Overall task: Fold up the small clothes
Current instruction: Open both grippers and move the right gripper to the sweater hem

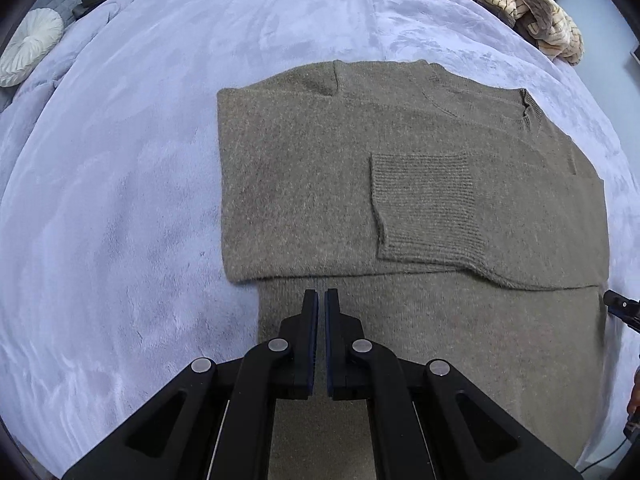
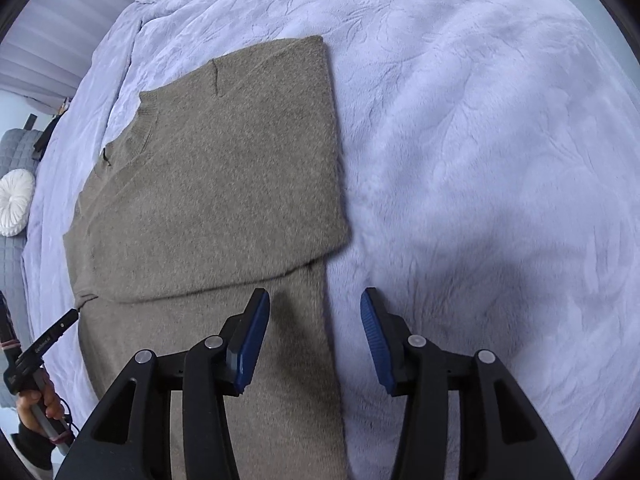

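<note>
The left claw (image 1: 321, 294) is seen clenched, with nothing gripped, above the lower part of the grey-brown sweater (image 1: 400, 184). The right claw (image 2: 315, 300) is held released over the sweater's (image 2: 216, 168) right edge. The sweater is spread flat on the lavender blanket (image 1: 120, 200), both sleeves folded across its body. A white round cushion (image 1: 28, 46) is seen at the far edge.

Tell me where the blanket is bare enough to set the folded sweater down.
Bare blanket spreads wide past the sweater edge nearest the open right claw. A second free patch lies between the sweater's other edge and the white round cushion. The far corner is crowded with the striped fabric pile.
</note>
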`<control>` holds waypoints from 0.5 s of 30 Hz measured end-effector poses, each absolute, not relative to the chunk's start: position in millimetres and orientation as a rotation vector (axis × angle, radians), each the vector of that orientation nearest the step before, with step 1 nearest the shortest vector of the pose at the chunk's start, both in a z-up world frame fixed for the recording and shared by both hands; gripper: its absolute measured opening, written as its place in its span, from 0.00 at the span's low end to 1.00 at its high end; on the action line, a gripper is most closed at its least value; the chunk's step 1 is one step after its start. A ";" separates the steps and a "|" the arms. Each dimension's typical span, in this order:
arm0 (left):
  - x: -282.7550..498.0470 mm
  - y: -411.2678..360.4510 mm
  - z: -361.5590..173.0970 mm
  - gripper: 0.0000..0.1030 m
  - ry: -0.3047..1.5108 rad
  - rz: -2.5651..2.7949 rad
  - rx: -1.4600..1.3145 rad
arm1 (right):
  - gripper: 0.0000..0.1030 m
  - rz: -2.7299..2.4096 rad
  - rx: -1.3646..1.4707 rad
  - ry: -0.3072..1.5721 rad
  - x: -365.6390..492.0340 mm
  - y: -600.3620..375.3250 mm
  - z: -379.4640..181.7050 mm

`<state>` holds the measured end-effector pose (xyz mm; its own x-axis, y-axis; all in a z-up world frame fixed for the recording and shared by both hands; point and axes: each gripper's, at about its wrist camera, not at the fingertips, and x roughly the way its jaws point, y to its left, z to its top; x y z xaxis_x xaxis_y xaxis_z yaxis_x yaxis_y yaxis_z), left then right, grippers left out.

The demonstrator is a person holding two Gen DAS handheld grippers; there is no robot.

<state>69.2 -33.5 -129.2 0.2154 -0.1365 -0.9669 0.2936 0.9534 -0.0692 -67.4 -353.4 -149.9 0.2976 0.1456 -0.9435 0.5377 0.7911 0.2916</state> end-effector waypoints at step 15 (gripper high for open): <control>40.3 -37.4 -126.6 0.04 1.367 -0.307 0.142 | 0.60 -0.266 0.677 1.294 -86.0 -320.6 -147.9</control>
